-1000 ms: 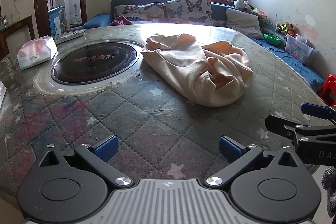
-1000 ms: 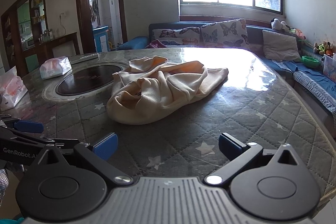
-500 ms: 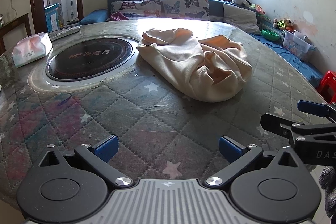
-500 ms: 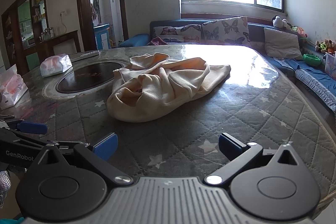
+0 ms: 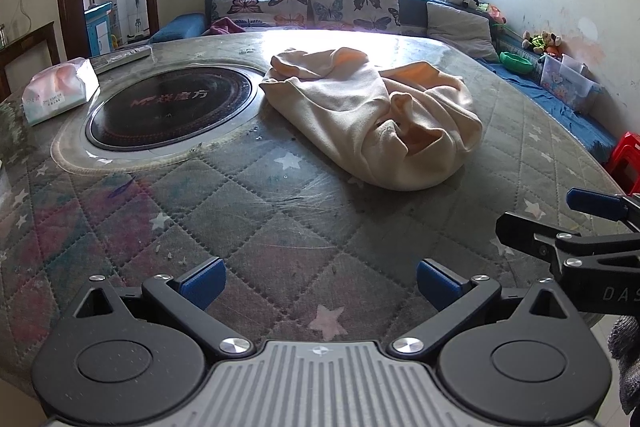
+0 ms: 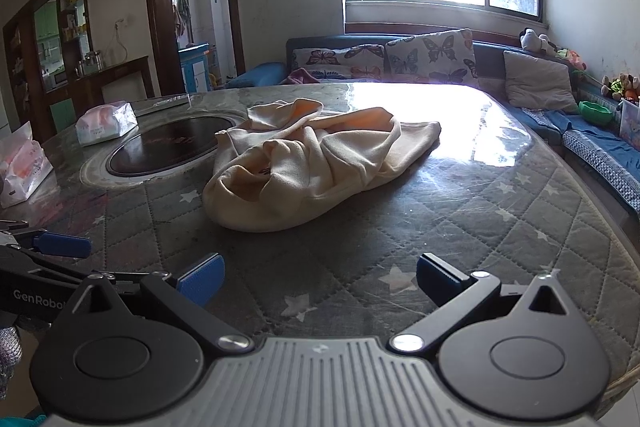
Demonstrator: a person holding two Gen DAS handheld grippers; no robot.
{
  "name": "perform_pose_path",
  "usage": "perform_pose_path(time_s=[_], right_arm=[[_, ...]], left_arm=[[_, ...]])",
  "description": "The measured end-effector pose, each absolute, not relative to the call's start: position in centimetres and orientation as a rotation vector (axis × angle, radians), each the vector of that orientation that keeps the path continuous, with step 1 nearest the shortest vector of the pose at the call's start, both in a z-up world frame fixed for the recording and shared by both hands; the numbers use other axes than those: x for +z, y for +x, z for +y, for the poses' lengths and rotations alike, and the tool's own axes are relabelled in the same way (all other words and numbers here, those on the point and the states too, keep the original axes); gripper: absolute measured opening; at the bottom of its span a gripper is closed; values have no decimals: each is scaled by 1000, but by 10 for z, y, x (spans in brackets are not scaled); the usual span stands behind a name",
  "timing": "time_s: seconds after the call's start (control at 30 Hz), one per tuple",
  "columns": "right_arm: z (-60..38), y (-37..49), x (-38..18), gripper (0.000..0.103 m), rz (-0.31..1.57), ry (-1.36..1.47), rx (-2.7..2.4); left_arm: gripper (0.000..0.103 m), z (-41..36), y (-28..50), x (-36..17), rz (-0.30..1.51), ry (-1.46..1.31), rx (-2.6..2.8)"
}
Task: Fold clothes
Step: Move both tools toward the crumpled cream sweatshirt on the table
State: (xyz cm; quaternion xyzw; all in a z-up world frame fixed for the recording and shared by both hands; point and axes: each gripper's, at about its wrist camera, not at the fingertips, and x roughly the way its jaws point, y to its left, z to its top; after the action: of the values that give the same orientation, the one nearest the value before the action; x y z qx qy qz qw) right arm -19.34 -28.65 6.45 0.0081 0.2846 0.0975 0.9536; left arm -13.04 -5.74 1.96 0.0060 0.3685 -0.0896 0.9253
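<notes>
Quilted table (image 5: 304,227), crumpled cream garment (image 5: 376,123) well beyond both spread, empty claws, left claw (image 5: 318,281) and right claw (image 6: 318,279).

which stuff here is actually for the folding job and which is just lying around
For the job: cream garment, crumpled on the table; left gripper and right gripper, both open and empty.

Lying about: tissue pack, induction hob, remote.
</notes>
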Motion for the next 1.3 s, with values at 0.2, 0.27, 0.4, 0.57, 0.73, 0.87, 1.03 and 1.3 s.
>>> perform_pose_path(time_s=[0.2, 0.27, 0.4, 0.57, 0.73, 0.87, 1.03, 1.3], right_arm=[[-287, -193, 64, 103, 581, 17, 199], [-287, -192, 64, 103, 583, 18, 200], [-287, -191, 64, 103, 586, 19, 200], [-287, -189, 63, 103, 590, 21, 201], [-287, -186, 62, 103, 597, 26, 204], [-285, -183, 62, 103, 596, 25, 211], [-284, -181, 61, 103, 598, 25, 219], [-282, -176, 60, 103, 604, 32, 221]], left_arm=[[103, -57, -129, 19, 761, 12, -183], [103, -58, -129, 19, 762, 12, -182], [103, -57, -128, 19, 763, 13, -182], [103, -57, -126, 18, 771, 12, -181], [103, -57, -123, 17, 777, 11, -180], [103, -56, -120, 17, 781, 2, -181], [103, -55, -117, 16, 787, -2, -181], [103, -54, -111, 15, 799, -5, -184]])
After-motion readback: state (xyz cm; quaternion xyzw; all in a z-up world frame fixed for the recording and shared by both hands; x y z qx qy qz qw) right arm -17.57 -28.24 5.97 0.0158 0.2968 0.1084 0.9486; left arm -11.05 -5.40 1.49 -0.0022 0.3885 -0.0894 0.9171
